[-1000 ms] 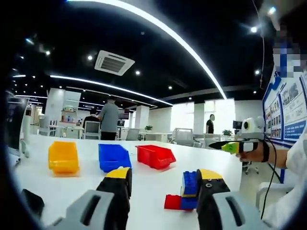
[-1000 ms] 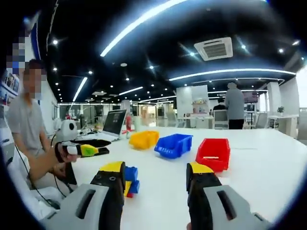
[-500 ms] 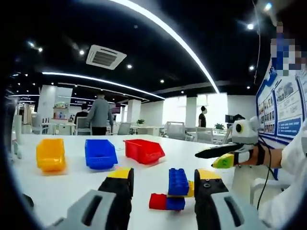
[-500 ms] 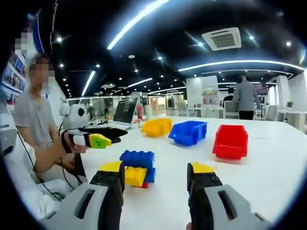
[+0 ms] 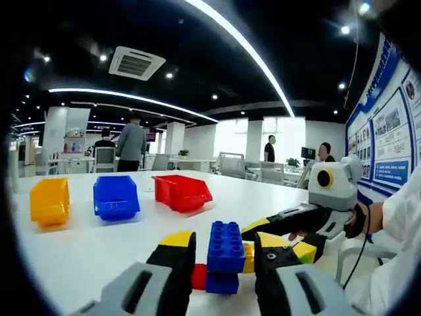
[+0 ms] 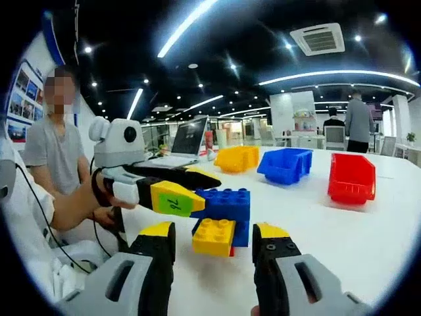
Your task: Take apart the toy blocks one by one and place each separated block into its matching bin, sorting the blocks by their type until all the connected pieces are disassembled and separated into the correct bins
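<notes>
In the left gripper view, the left gripper (image 5: 222, 253) has its jaws apart, and the block cluster (image 5: 225, 255) stands on the white table (image 5: 99, 243) between the two tips. The cluster has a blue block on top, a red piece low on one side and a yellow piece on the other. I cannot tell if the jaws touch it. The right gripper (image 5: 276, 227) comes in from the right of this view, near the cluster.

In the right gripper view, the right gripper (image 6: 214, 232) is also open, and the same cluster (image 6: 222, 217) sits just ahead between its tips, the yellow block nearest. The left gripper (image 6: 181, 191) reaches the cluster from the left, its yellow-green tip against the blue block.

Farther ahead on the table stand three bins in a row: the yellow bin (image 5: 49, 202), the blue bin (image 5: 115, 196) and the red bin (image 5: 182, 192).
</notes>
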Available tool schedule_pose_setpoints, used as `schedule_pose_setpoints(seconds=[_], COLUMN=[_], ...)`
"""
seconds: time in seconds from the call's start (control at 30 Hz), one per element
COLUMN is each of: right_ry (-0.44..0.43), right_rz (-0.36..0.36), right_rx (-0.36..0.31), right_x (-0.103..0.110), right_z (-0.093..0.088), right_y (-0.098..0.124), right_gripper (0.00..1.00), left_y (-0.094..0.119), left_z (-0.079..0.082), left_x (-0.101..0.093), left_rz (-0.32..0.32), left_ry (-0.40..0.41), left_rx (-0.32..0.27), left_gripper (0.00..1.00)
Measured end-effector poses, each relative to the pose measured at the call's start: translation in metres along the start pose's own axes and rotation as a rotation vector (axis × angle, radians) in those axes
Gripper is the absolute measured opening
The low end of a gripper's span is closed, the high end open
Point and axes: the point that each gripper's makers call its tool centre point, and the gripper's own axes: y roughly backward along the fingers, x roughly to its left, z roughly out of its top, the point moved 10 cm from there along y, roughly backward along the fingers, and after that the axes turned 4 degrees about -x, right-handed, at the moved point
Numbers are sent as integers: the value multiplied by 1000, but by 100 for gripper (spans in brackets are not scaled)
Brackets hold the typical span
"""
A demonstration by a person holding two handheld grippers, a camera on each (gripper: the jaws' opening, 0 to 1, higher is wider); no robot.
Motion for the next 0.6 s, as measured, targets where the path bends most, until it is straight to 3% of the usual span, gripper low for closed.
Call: schedule_pose_setpoints(seconds=[0.17, 0.33, 0.6], right_ry=[68, 104, 153], right_rz=[-7, -22, -44], right_rx=[33, 37, 36], right_x=[3, 2, -1], right_z=[-6, -6, -2], right_y=[-3, -2, -1], right_gripper=[26, 25, 24], left_y=[-4, -4, -7], left_z=[-9, -7, -2], left_x=[-2, -2, 3], left_rz=[6, 17, 32], left_ry=[-16, -17, 146], left_rx=[28, 43, 77], left_gripper=[26, 25, 25])
